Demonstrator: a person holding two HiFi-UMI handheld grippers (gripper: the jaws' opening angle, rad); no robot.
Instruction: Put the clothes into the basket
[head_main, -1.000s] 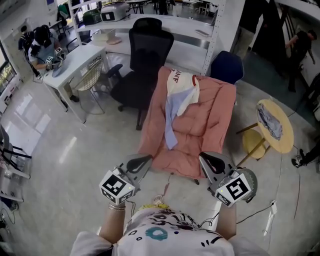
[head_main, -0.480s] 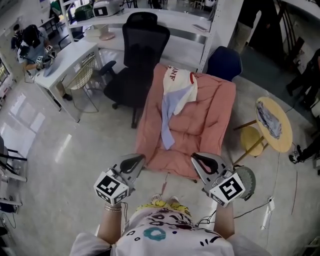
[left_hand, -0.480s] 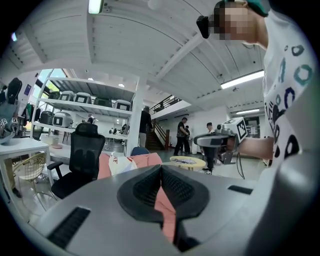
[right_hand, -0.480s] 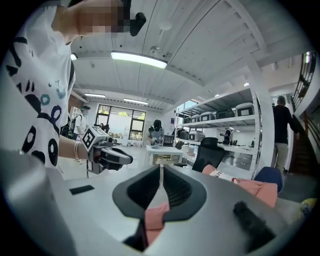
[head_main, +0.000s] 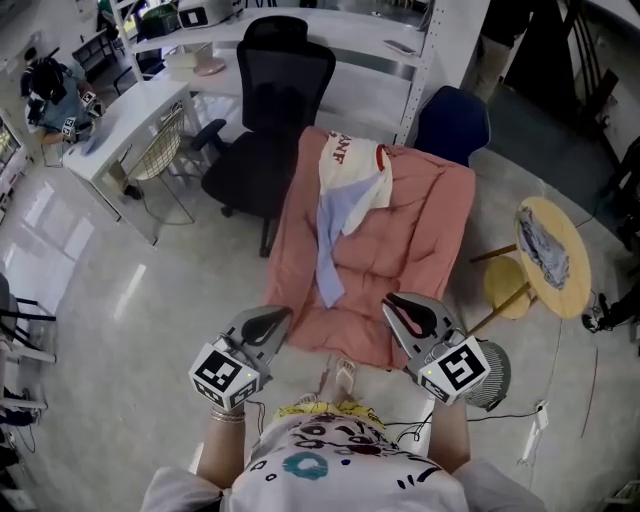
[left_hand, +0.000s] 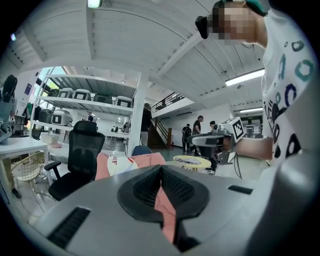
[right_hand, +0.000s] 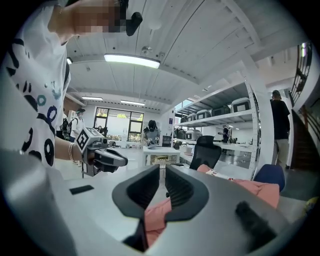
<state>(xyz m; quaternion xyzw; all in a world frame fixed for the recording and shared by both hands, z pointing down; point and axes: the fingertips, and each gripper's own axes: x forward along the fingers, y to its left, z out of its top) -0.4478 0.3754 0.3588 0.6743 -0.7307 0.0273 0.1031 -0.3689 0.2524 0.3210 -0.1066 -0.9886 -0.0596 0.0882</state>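
A white garment with red lettering (head_main: 355, 170) and a light blue cloth (head_main: 328, 245) hang over the back and seat of a pink-covered lounge chair (head_main: 420, 240). My left gripper (head_main: 272, 322) is shut and empty, held just short of the chair's front left edge. At the front right edge, my right gripper (head_main: 405, 312) is also shut with nothing in it. The left gripper view shows the white garment (left_hand: 120, 162) beyond the closed jaws of the left gripper (left_hand: 161, 167). Pink fabric (right_hand: 250, 187) lies past the right gripper (right_hand: 162, 172) in its own view. A wire basket (head_main: 165, 160) stands by the white desk, far left.
A black office chair (head_main: 275, 110) and a blue chair (head_main: 452, 125) stand behind the pink one. To the right is a round wooden table (head_main: 570, 290) carrying a grey cloth (head_main: 545, 245). A round grey mesh object (head_main: 492, 375) sits on the floor by my right gripper. A white desk (head_main: 120, 125) is at left.
Both grippers have moved forward together toward the pink chair, which now sits closer under them. Their jaws stay shut.
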